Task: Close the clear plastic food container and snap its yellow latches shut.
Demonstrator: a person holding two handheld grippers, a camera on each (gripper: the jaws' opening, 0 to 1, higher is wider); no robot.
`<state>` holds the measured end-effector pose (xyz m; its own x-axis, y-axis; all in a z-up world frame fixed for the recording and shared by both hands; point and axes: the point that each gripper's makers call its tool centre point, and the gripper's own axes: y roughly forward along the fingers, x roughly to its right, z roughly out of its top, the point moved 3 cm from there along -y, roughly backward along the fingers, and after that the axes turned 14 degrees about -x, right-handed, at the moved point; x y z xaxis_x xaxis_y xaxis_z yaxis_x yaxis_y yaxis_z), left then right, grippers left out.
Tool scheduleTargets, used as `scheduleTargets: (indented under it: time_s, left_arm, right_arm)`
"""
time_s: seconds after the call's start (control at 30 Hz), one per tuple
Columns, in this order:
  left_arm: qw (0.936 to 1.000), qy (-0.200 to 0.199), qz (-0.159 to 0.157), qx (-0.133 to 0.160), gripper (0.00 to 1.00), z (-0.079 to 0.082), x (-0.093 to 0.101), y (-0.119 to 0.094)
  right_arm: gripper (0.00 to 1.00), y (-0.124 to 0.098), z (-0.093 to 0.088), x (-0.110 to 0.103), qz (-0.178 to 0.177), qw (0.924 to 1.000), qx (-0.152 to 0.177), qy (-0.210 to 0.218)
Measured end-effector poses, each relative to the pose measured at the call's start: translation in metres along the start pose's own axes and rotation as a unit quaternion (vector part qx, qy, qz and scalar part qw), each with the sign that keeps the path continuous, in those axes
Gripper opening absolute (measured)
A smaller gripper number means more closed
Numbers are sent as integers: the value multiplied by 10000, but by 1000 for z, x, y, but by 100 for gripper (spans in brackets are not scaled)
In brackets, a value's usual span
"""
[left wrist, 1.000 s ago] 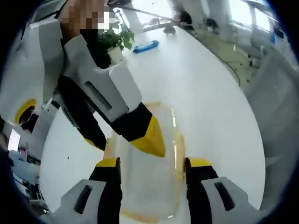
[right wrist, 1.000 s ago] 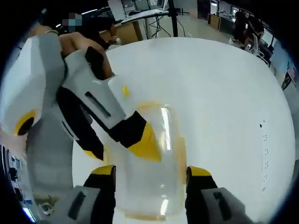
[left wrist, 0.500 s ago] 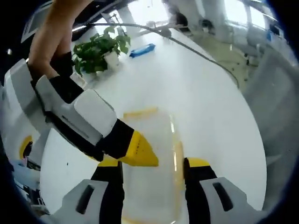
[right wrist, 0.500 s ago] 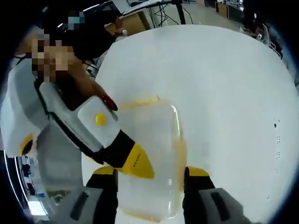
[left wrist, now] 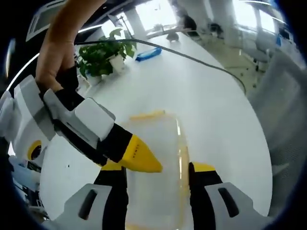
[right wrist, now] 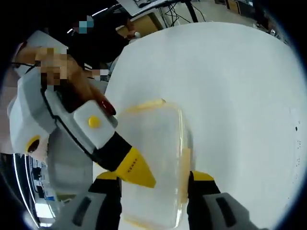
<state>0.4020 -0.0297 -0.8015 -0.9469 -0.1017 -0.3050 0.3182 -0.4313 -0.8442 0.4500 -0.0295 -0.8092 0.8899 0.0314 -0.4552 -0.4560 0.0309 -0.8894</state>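
The clear plastic container (left wrist: 153, 158) lies on the white table with its lid down, between the jaws of my left gripper (left wrist: 157, 166), which stand open on either side of it. A yellow latch (left wrist: 146, 115) shows at its far end and another (left wrist: 183, 158) along its right side. My right gripper (right wrist: 154, 176) is open too and straddles the container (right wrist: 153, 158), with yellow latches at the far end (right wrist: 141, 105) and the right side (right wrist: 184, 163). In each view the other gripper comes in from the left, its yellow tip (left wrist: 139, 157) (right wrist: 134, 170) over the lid's left edge.
A potted plant (left wrist: 103, 55), a blue object (left wrist: 148, 51) and a dark cable (left wrist: 192, 57) lie toward the far side of the round white table (left wrist: 211, 105). A person's hand (left wrist: 57, 67) holds the other gripper. Desks and stands (right wrist: 158, 9) rise beyond the table.
The other gripper has swung lower and to the left in both views, its yellow tip now at the lid's left edge. Both cameras shifted slightly; the container stayed put.
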Motion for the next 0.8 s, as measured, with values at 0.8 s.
scheduleTargets:
  time_s: [0.8]
  left_arm:
    - [9998,44,177,-62,47,4,3,-2]
  right_arm:
    - [65,-1,4,-5,-787,9890,1063,666]
